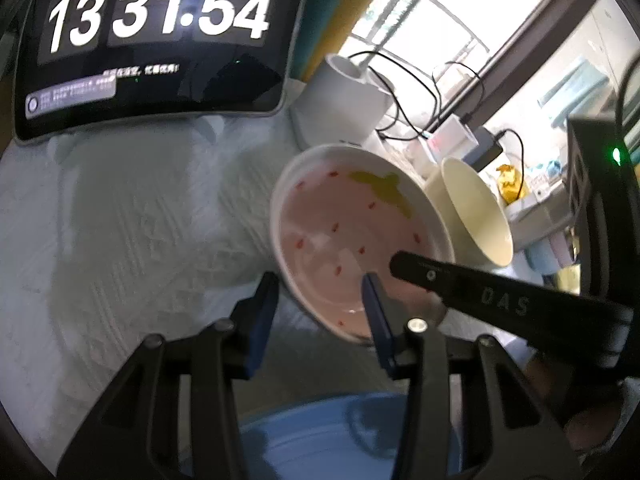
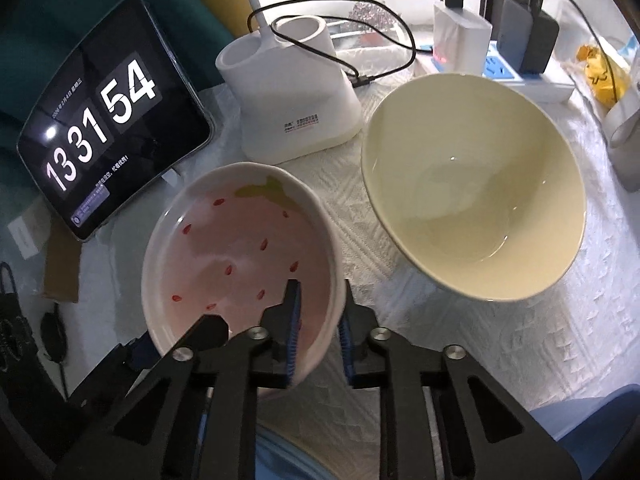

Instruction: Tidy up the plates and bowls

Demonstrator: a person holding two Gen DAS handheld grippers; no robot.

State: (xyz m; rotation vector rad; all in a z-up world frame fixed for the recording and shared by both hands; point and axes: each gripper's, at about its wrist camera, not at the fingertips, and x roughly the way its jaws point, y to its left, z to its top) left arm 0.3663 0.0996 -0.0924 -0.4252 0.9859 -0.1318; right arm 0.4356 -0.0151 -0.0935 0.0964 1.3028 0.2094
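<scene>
A pink strawberry-pattern bowl is tilted above the white cloth. My left gripper has its blue pads on either side of the bowl's near rim, with a visible gap, so it is open. My right gripper is shut on the bowl's right rim, one pad inside and one outside. A cream bowl stands to the right of the pink one. A blue plate lies below the grippers.
A tablet clock leans at the back left. A white lamp base with cables, chargers and a power strip stand behind the bowls. A black mask lies at the left edge.
</scene>
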